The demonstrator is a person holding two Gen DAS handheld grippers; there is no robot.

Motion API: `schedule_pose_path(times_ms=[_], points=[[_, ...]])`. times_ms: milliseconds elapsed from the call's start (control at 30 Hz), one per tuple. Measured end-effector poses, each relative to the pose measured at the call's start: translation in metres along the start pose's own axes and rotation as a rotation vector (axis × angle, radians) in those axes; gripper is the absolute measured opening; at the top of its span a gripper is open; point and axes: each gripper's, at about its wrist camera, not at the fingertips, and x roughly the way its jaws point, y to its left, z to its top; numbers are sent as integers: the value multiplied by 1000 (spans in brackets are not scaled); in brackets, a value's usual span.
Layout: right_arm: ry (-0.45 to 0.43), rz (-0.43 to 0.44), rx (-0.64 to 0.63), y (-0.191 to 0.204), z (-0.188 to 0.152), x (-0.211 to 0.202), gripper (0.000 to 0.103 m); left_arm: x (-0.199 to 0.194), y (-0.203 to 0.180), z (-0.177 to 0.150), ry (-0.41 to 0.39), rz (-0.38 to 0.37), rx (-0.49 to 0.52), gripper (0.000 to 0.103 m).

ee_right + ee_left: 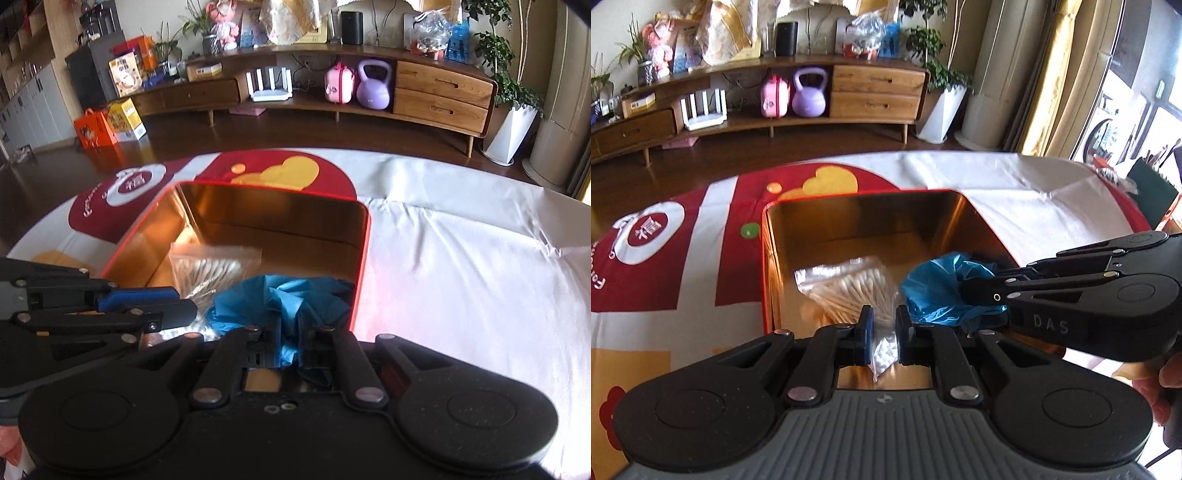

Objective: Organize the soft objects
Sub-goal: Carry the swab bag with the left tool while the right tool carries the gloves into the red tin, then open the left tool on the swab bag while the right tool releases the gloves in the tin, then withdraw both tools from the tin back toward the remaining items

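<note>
Two soft things held over the box

The left tool (884,332) is clamped on a clear plastic bag of cotton swabs (849,286), and the right tool (287,343) is clamped on a crumpled blue plastic glove (280,299). Both hang just in front of the tools, inside the shiny gold tin box with a red rim (273,218) on the bench (461,266). The tools are very close together, so they might bump. The thin bag could slip or tear if pulled.
</note>
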Motion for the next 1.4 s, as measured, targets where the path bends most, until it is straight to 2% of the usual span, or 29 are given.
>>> schedule_pose_path(times_ms=[67, 200, 333, 500, 733, 800, 833, 867, 933, 1300, 1400], points=[[5, 2, -5, 1, 0, 1, 10, 6, -1, -1, 32, -2, 1, 12], [-4, 1, -13, 4, 1, -2, 18, 8, -1, -3, 35, -4, -3, 12], [-23, 6, -20, 5, 2, -9, 20, 7, 0, -2, 36, 1, -12, 12], [-38, 31, -12, 3, 2, -20, 34, 4, 3, 0, 43, 11, -38, 13], [-68, 51, 16, -3, 2, -38, 44, -5, 0, 3, 28, 21, -40, 14], [-72, 54, 15, -2, 2, -45, 50, -9, -2, 3, 22, 27, -39, 16], [-74, 56, 13, -2, 1, -49, 51, -11, -3, 3, 19, 29, -39, 21], [-78, 55, 12, -3, 1, -53, 53, -14, -3, 3, 15, 30, -40, 26], [-87, 55, 20, -3, 0, -61, 53, -20, -4, 2, 6, 33, -45, 28], [-146, 69, 39, 1, -13, -113, 64, -67, -16, -6, -38, 27, -51, 28], [-153, 74, 44, 4, -20, -127, 64, -82, -21, -9, -53, 28, -47, 28]])
